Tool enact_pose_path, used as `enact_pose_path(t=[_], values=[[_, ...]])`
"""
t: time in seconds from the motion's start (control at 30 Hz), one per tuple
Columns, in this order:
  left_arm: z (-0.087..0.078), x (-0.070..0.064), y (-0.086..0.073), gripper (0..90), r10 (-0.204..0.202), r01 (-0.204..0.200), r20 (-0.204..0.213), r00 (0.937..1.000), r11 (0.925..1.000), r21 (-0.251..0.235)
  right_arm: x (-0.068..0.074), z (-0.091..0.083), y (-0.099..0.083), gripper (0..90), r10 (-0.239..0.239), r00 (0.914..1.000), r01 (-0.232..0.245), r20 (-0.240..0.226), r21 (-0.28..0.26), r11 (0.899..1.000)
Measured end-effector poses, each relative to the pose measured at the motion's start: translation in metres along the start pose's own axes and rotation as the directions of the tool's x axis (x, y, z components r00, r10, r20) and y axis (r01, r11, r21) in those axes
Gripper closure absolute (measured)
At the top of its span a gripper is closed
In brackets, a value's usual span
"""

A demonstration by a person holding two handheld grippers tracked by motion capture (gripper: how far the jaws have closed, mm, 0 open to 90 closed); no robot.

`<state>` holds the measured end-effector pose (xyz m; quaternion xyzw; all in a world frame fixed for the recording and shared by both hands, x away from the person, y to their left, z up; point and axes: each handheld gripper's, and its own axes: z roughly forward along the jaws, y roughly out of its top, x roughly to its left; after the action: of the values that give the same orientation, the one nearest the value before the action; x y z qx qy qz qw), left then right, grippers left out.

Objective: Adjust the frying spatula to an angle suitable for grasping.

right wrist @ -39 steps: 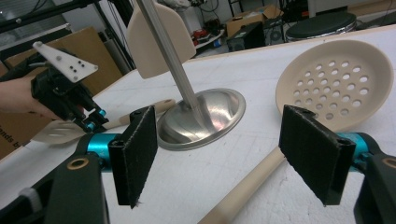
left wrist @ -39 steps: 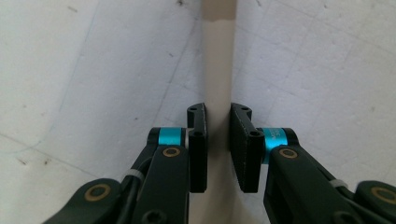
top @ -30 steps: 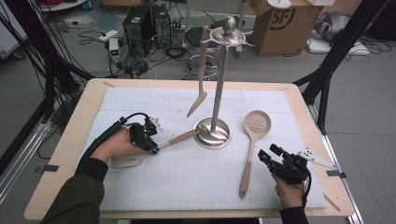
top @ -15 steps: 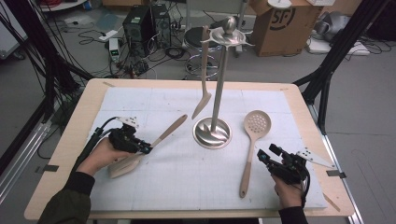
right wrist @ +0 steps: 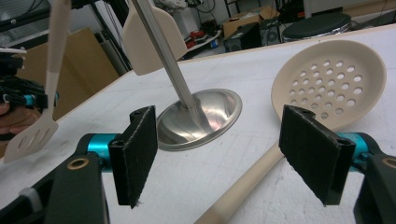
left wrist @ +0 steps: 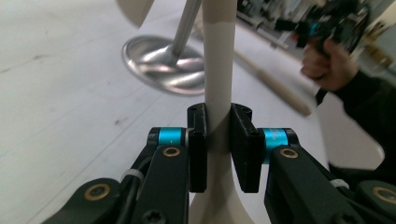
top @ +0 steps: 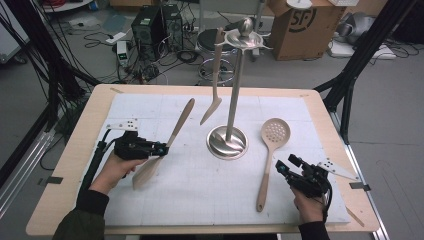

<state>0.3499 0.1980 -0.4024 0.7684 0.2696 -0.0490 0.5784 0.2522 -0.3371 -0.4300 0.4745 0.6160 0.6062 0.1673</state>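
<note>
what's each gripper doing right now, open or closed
Left gripper: closed on the slotted spatula's handle, spatula lifted off the table.
Right gripper: open, holding nothing, by the skimmer's handle.

The stand [top: 228, 141] is polished, mirror-bright metal. The slotted turner [top: 161, 148] and skimmer [top: 270, 153] look matt, smooth beige plastic. A white matt sheet covers the pale wooden counter [top: 85, 135].

A lab: cables [top: 150, 65], computer tower [top: 152, 25] and boxes [top: 300, 25] crowd the floor.
</note>
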Motion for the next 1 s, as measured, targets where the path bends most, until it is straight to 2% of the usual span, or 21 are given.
enact_pose_path(t=[0.17, 0.3, 0.37, 0.43, 0.53, 0.6, 0.73, 0.87, 1.0], values=[[0.004, -0.007, 0.004, 77.8, -0.002, 0.003, 0.004, 1.0000, 0.9958, -0.092, 0.000, 0.000, 0.000, 28.0, -0.003, 1.0000, 0.003, 0.001, 0.000, 1.000], [0.008, -0.016, 0.010, 77.7, 0.015, -0.017, -0.015, 0.9998, 0.9872, -0.158, 0.000, 0.000, 0.000, 28.0, -0.004, 1.0000, 0.004, 0.000, 0.001, 1.000], [0.009, -0.020, 0.012, 77.7, 0.024, -0.028, -0.025, 0.9994, 0.9806, -0.194, 0.000, 0.000, 0.000, 28.0, -0.003, 1.0000, 0.003, 0.001, 0.001, 1.000], [0.010, -0.025, 0.015, 77.7, 0.034, -0.038, -0.023, 0.9992, 0.9697, -0.241, 0.000, 0.000, 0.000, 28.0, -0.005, 1.0000, 0.005, 0.000, 0.001, 1.000], [0.013, -0.033, 0.021, 77.7, 0.078, -0.085, -0.036, 0.9963, 0.9520, -0.294, 0.000, 0.000, 0.000, 28.0, -0.007, 1.0000, 0.007, -0.001, 0.001, 1.000], [0.017, -0.036, 0.024, 77.7, 0.098, -0.108, -0.048, 0.9940, 0.9465, -0.304, 0.000, 0.000, 0.000, 28.0, -0.001, 1.0000, 0.001, -0.002, 0.002, 1.000], [0.023, -0.038, 0.028, 77.6, 0.106, -0.111, -0.034, 0.9938, 0.9394, -0.324, 0.000, -0.001, 0.000, 28.0, -0.005, 1.0000, 0.005, 0.000, -0.002, 1.000], [0.028, -0.041, 0.034, 77.8, 0.127, -0.125, -0.016, 0.9918, 0.9381, -0.323, -0.001, -0.001, 0.000, 28.0, -0.002, 1.0000, 0.002, -0.003, -0.006, 1.000], [0.031, -0.044, 0.039, 78.1, 0.138, -0.137, -0.020, 0.9903, 0.9364, -0.323, -0.002, -0.002, 0.000, 28.0, -0.003, 1.0000, 0.003, -0.002, -0.009, 1.000]])
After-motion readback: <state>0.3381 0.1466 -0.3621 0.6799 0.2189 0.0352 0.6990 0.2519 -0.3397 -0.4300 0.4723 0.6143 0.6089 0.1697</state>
